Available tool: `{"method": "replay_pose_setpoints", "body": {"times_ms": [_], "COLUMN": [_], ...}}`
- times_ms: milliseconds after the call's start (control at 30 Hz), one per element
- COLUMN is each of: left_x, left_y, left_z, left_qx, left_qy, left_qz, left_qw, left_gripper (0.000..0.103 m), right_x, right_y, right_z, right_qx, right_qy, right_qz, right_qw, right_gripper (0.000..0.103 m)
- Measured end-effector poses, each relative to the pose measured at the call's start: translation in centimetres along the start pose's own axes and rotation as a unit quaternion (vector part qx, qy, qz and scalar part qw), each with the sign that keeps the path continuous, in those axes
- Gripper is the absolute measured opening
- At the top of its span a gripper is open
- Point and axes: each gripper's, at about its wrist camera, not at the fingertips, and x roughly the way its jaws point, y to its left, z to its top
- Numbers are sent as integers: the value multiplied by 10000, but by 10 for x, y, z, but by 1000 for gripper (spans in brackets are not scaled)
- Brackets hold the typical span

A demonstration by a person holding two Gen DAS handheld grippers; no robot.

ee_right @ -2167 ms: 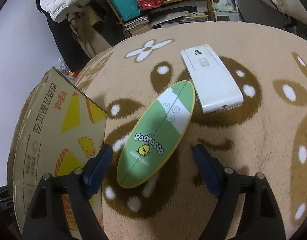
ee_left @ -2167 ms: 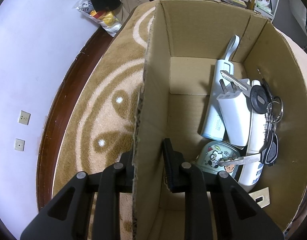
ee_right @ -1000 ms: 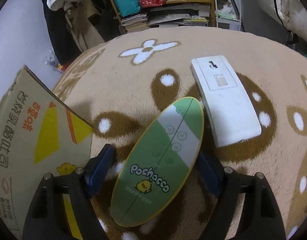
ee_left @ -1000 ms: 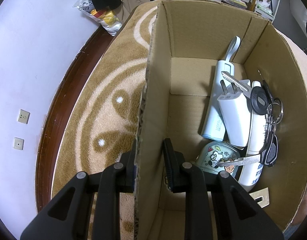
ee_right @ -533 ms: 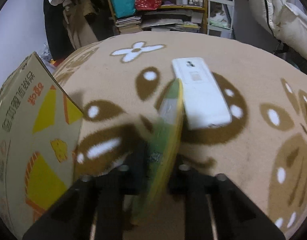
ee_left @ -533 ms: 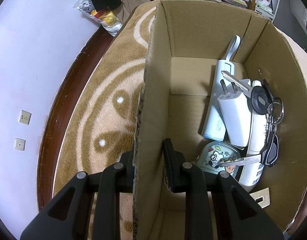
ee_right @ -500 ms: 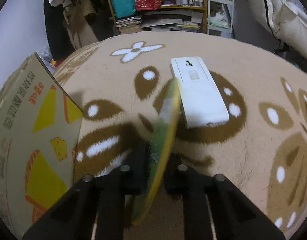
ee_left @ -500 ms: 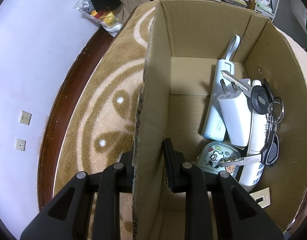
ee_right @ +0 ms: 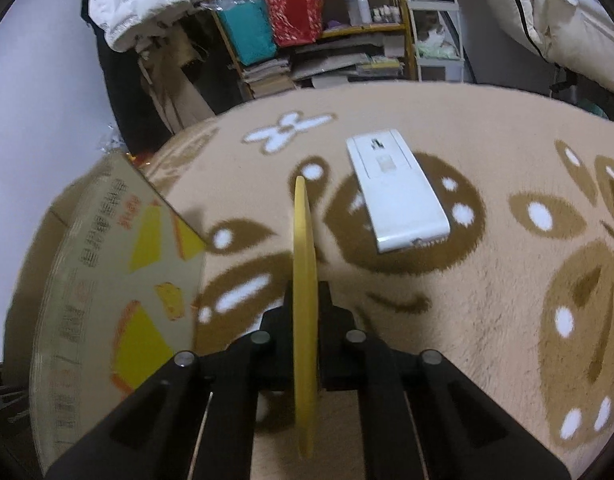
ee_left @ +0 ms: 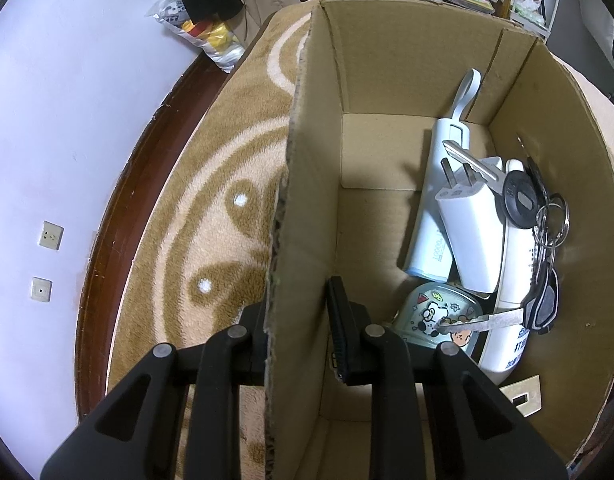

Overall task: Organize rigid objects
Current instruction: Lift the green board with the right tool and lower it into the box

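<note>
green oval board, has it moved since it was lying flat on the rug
Yes. The green oval board is now pinched on edge in the right gripper, lifted off the rug; the white remote stays flat beside it.

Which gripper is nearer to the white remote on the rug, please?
Right. The right gripper, clamping the oval board, faces the remote; the left gripper grips the box wall.

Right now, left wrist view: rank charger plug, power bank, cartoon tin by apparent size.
1. power bank, longest
2. charger plug
3. cartoon tin, partly hidden under the others, so its rank against the plug is unsure.
</note>
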Motion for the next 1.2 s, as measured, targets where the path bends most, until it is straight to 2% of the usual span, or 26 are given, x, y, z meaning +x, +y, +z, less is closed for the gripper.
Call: {"method": "replay_pose_setpoints", "body": {"times_ms": [133,400,633,900,1000,1200], "left_x": [0,1,0,1,1,1], "left_y": [0,-3,-3,-3,-3,-3], "left_z": [0,-2,-2,-2,-3,-2], "left_qx": [3,21,17,17,21,4], "left_qy": [-1,-6,-6,-7,-9,-3], "left_qz": [5,34,28,27,32,12], "left_qw": [10000,10000,10000,10000,10000,10000], "left_gripper": [23,23,23,23,23,23], "right_x": [-18,-66,-89,-91,-85,-69], "right_y": [9,40,73,107,115,113], "right_z": [3,20,24,15,12,2], "right_qx": [2,-172,-437,-881,-1092,-1126], "right_qy": [-205,-763,-912,-779,-669,-420], "right_qz": [125,703,1131,1428,1400,1376], "right_qw": [9997,9945,9884,9827,9818,9832], "right_gripper": [9,9,9,9,9,9]}}
